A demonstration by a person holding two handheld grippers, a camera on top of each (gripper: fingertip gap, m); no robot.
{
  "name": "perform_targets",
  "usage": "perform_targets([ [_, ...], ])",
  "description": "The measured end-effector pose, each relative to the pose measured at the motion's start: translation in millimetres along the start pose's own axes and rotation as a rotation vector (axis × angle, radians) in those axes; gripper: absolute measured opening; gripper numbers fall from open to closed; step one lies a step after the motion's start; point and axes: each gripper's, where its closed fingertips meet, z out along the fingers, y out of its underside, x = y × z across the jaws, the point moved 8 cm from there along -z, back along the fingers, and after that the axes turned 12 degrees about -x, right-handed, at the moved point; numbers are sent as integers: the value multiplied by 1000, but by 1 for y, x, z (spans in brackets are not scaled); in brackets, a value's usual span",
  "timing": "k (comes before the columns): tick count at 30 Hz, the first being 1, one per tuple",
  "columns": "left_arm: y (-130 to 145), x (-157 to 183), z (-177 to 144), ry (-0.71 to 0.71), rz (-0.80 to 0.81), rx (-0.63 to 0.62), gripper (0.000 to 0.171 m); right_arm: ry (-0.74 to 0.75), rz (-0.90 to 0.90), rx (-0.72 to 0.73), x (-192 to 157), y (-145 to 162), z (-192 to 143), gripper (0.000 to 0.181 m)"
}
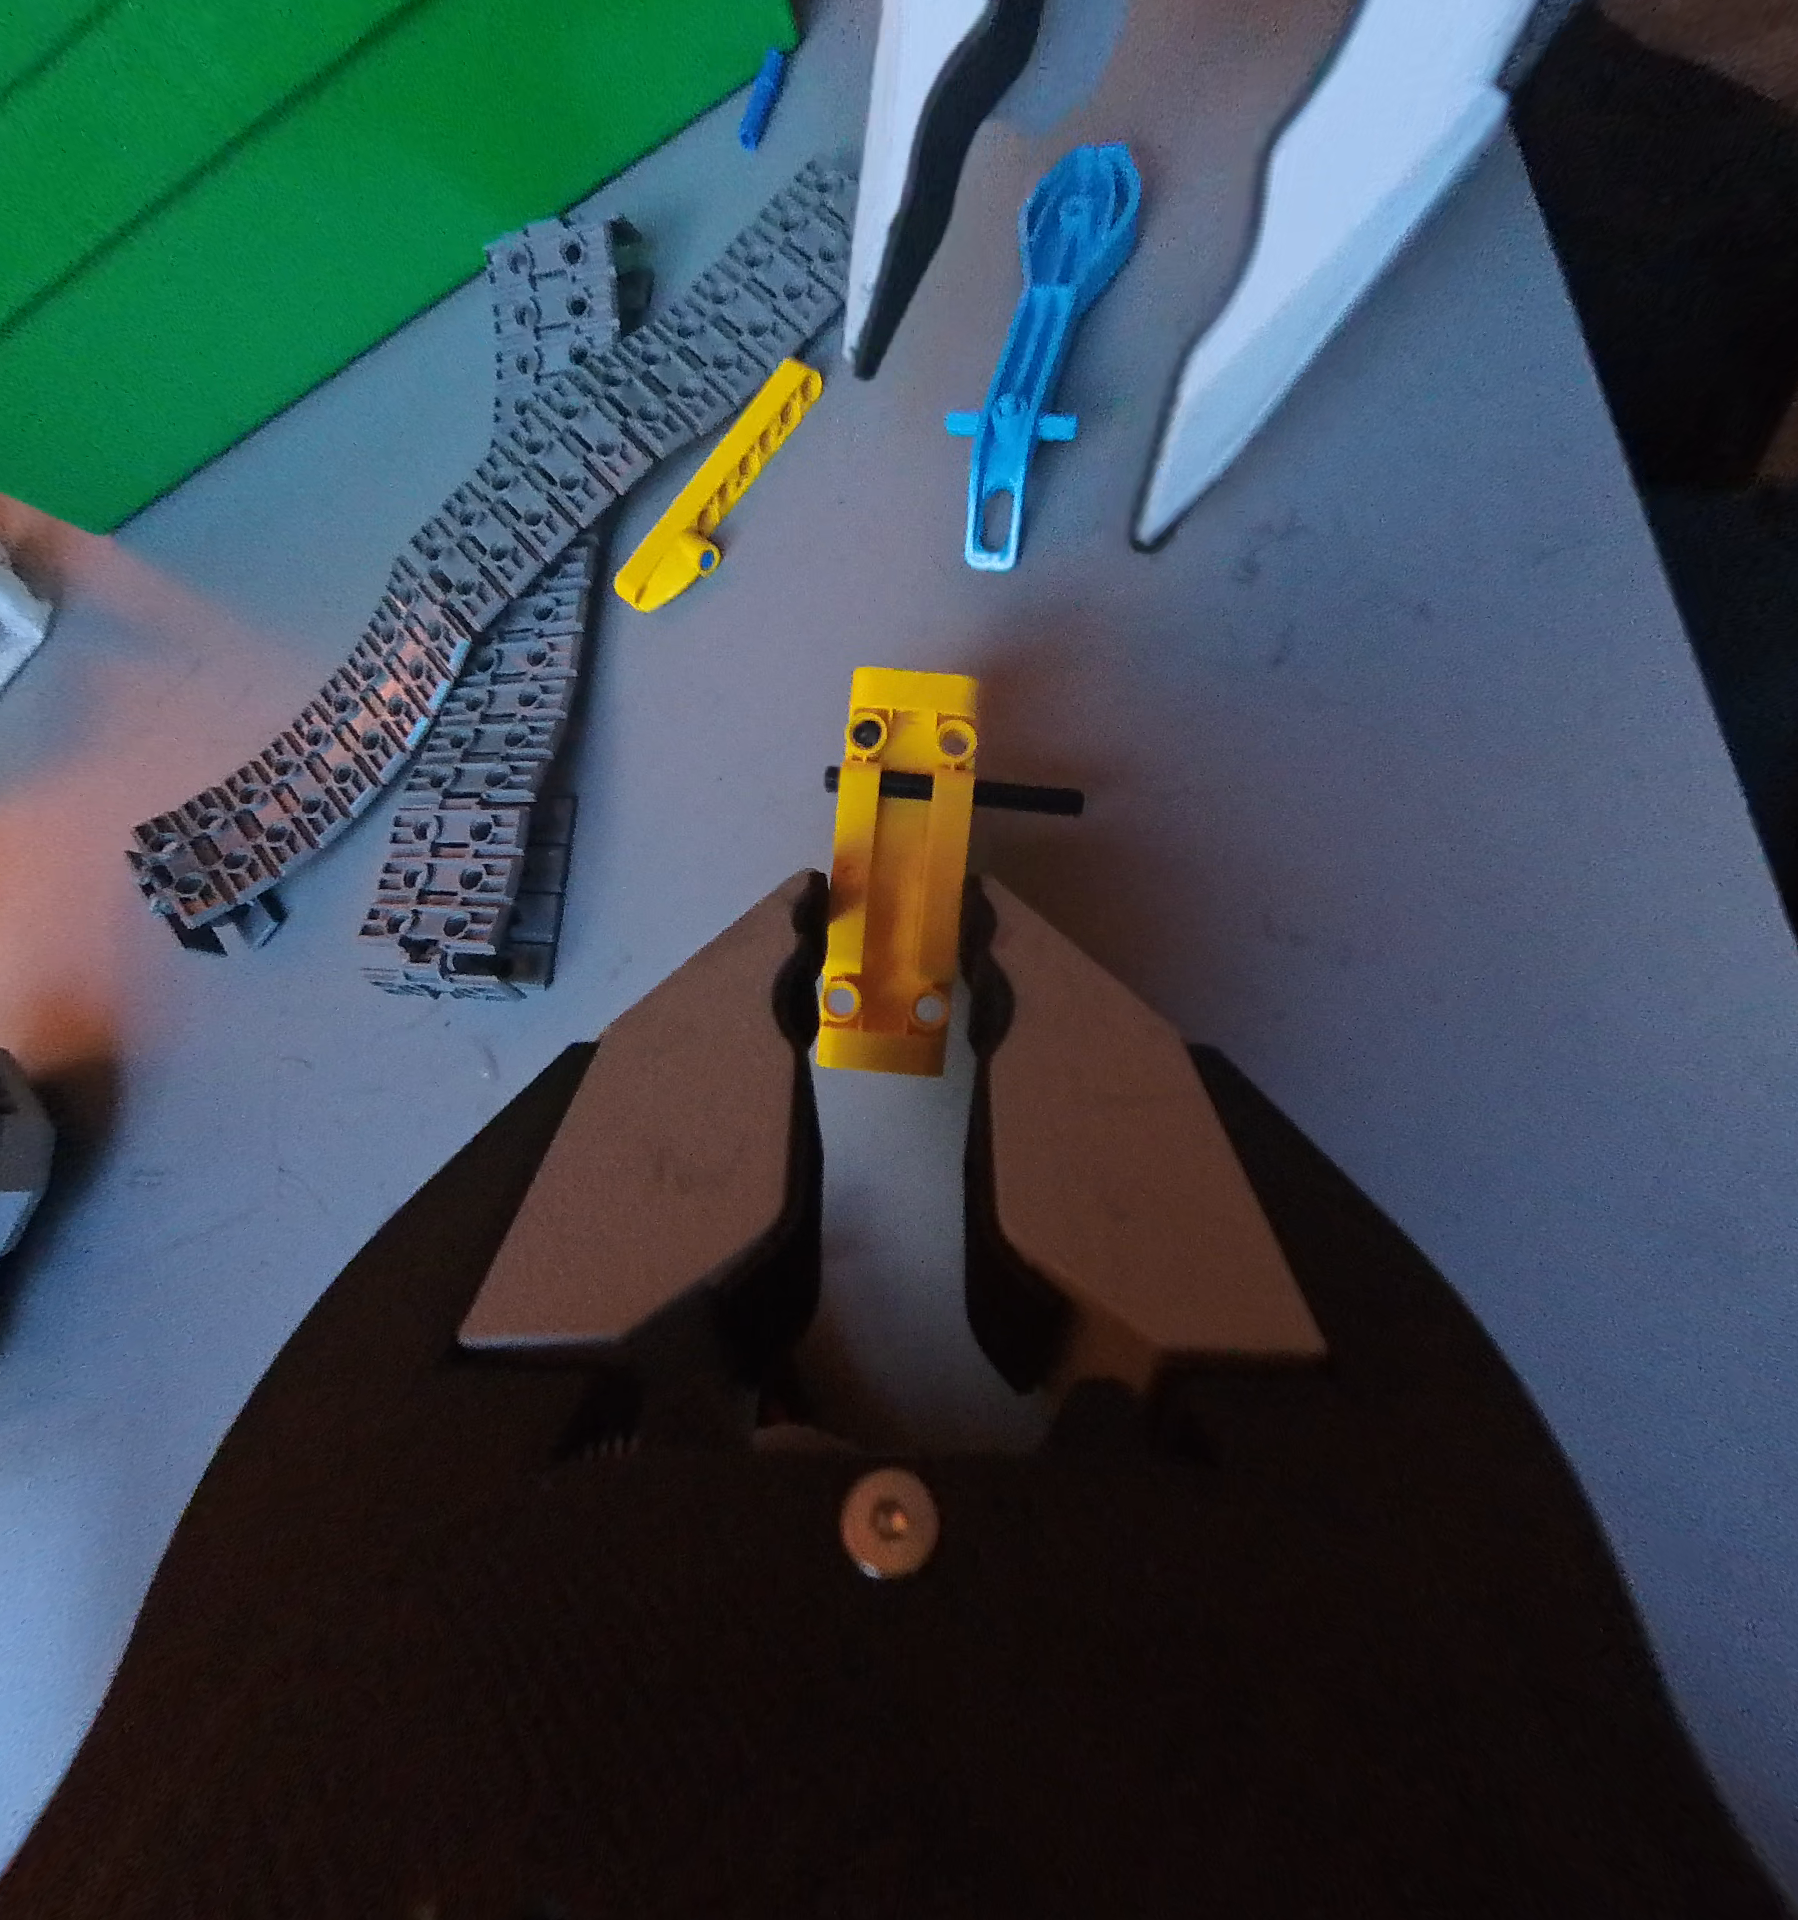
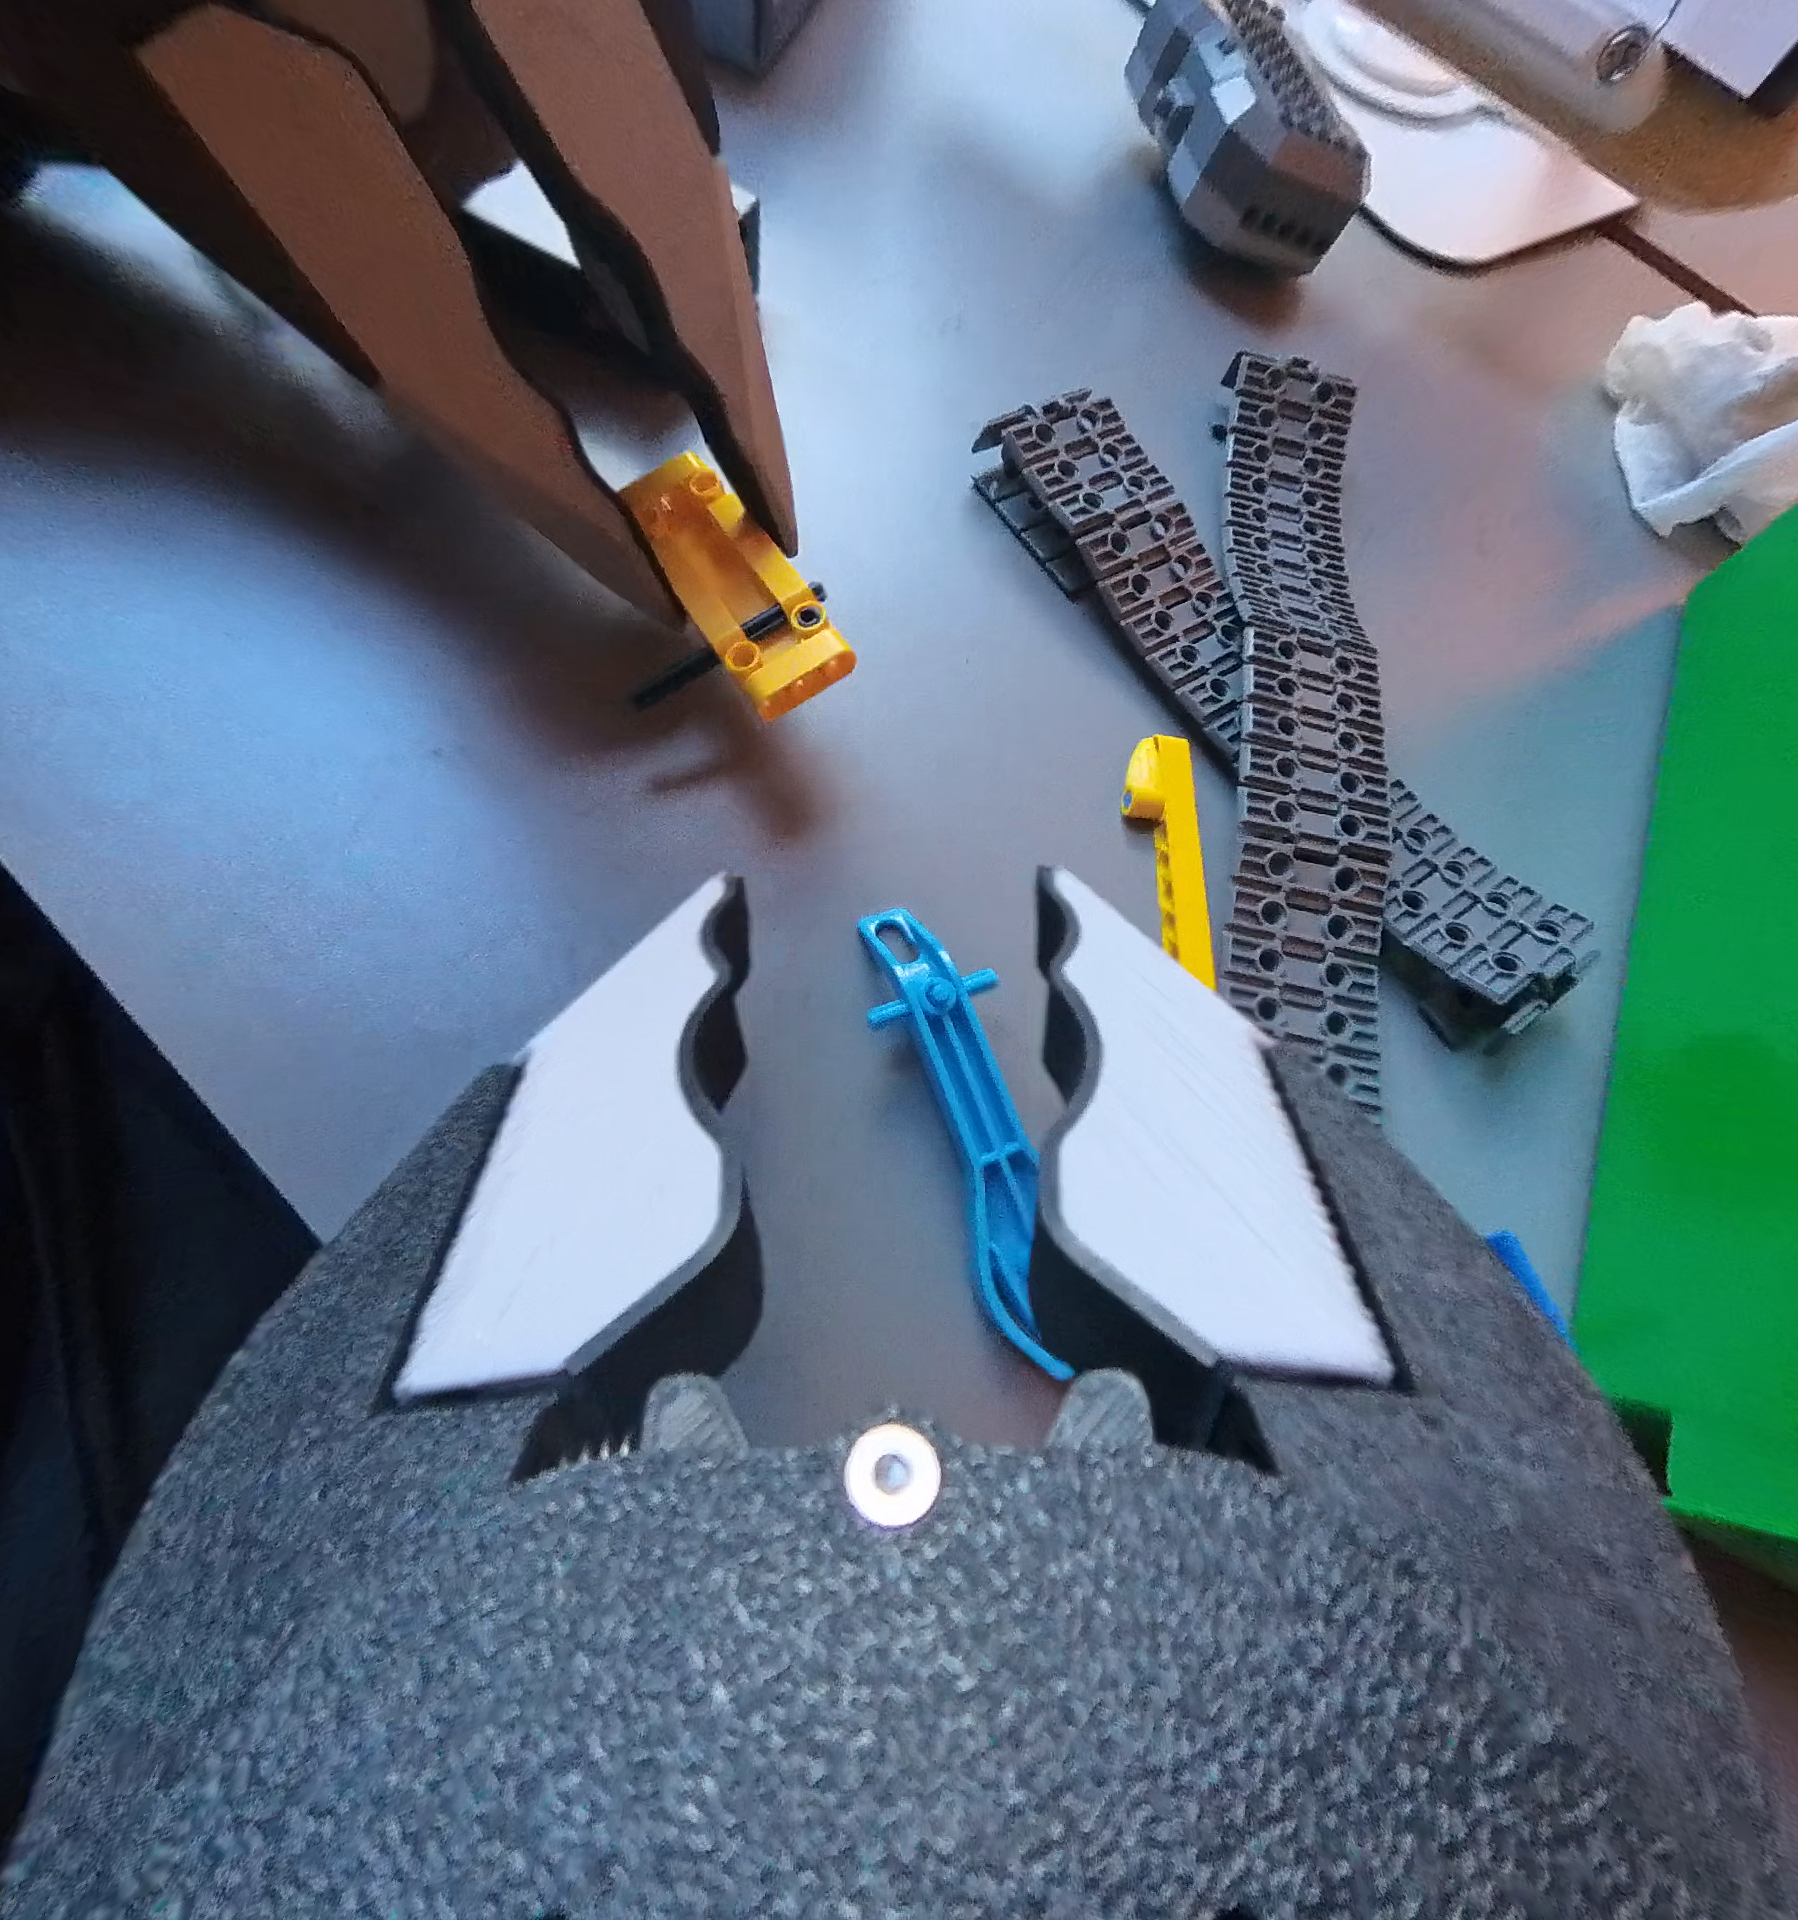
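Observation:
My left gripper (image 1: 895,904) is shut on a yellow panel piece (image 1: 900,821) with a black axle (image 1: 1020,798) through its far end, held just above the grey table (image 1: 1394,935). It also shows in the right wrist view (image 2: 739,566), where the yellow panel (image 2: 760,623) sticks out past its tips. My right gripper (image 2: 890,904) is open and empty, its white fingers (image 2: 1175,1122) straddling a blue slotted piece (image 2: 952,1060) lying on the table. In the left wrist view the right gripper (image 1: 1009,457) stands over the same blue piece (image 1: 1046,343).
Grey track-link strips (image 1: 521,540) (image 2: 1300,748) and a yellow holed beam (image 1: 729,478) (image 2: 1175,852) lie beside the blue piece. A green box (image 1: 251,208) (image 2: 1747,1039), a small blue pin (image 1: 763,99), crumpled white paper (image 2: 1726,416) and a grey block (image 2: 1248,156) lie farther off. The table edge (image 1: 1705,831) runs on the right. One gripper's finger ends stand about 8 cm off the other's.

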Motion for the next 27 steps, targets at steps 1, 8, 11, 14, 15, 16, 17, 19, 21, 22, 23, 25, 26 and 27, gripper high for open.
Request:
perform_targets([
  [1, -2, 0, -2, 0, -5, 11, 24, -7, -8, 10, -1, -1, 0, 61],
  [8, -11, 14, -4, 32, 17, 47, 24, 46, -324, 19, -26, -33, 22, 73],
  [11, -8, 22, 4, 30, 64, -4, 24, 105, -418, -34, -23, -36, 33, 58],
  [14, -6, 23, 6, 4, 99, -37, 23, 66, -372, -34, -20, -35, 38, 65],
  [15, -6, 23, 6, 7, 103, -35, 23, 48, -331, -34, -18, -34, 38, 69],
  [16, -5, 23, 6, 24, 94, -29, 23, 14, -288, -37, -17, -33, 39, 69],
  [17, -5, 23, 6, 50, 76, -23, 23, -29, -260, -39, -17, -32, 38, 68],
  [19, -2, 21, 8, 35, 71, -33, 24, -181, -194, -3, -19, -32, 30, 56],
  [21, 0, 20, 7, -22, 131, -36, 23, -297, -85, 18, -12, -36, 22, 56],
  [22, 0, 22, 5, -46, 174, -28, 23, -323, -22, -1, -5, -37, 21, 56],
  [23, -1, 23, 2, -88, 212, -13, 24, -371, 46, -34, 2, -37, 21, 51],
  [25, -4, 24, -2, -170, 270, -10, 24, -508, 195, -47, 8, -42, 22, 56],
  [26, -6, 25, -4, -207, 290, -1, 24, -562, 269, -43, 10, -43, 24, 58],
  [27, -8, 26, -6, -236, 307, 11, 24, -609, 325, -34, 11, -45, 26, 53],
])
